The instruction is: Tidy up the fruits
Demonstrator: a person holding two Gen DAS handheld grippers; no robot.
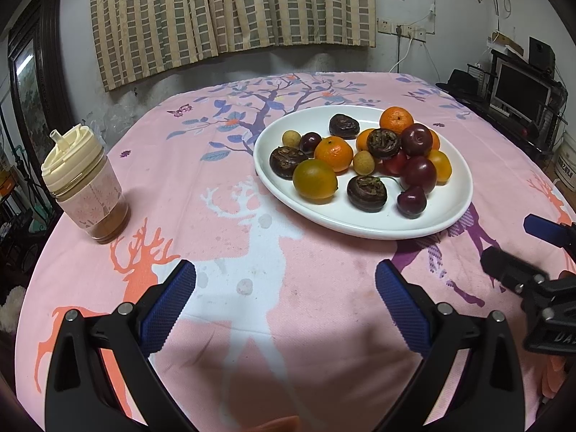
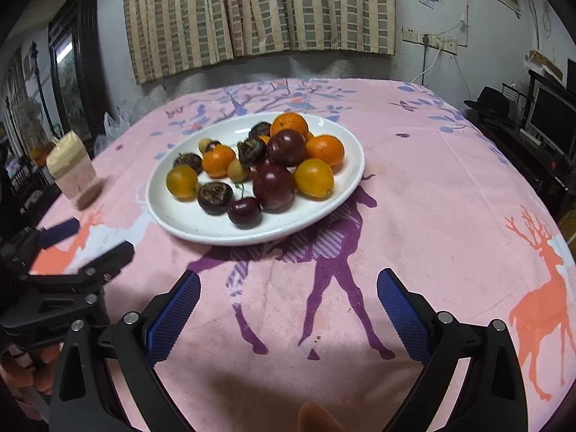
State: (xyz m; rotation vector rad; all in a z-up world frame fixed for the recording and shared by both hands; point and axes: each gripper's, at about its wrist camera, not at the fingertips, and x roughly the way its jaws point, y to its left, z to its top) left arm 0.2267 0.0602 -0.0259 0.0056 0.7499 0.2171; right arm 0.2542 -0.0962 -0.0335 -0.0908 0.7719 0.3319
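Note:
A white oval plate [image 1: 363,221] sits on the pink deer-print tablecloth and holds mixed fruit: oranges [image 1: 333,153], dark plums [image 1: 417,174], cherries [image 1: 411,201], brown water chestnuts [image 1: 366,192] and small pale longans [image 1: 362,162]. The plate also shows in the right wrist view [image 2: 252,235], with a cherry [image 2: 244,212] nearest. My left gripper [image 1: 286,288] is open and empty, hovering over the cloth in front of the plate. My right gripper [image 2: 288,291] is open and empty, also short of the plate. Each gripper shows at the edge of the other's view.
A lidded cup [image 1: 84,183] with brown contents stands at the table's left. It also shows in the right wrist view [image 2: 73,171]. Curtains and a wall are behind. A monitor [image 1: 518,91] and shelf stand off the right side.

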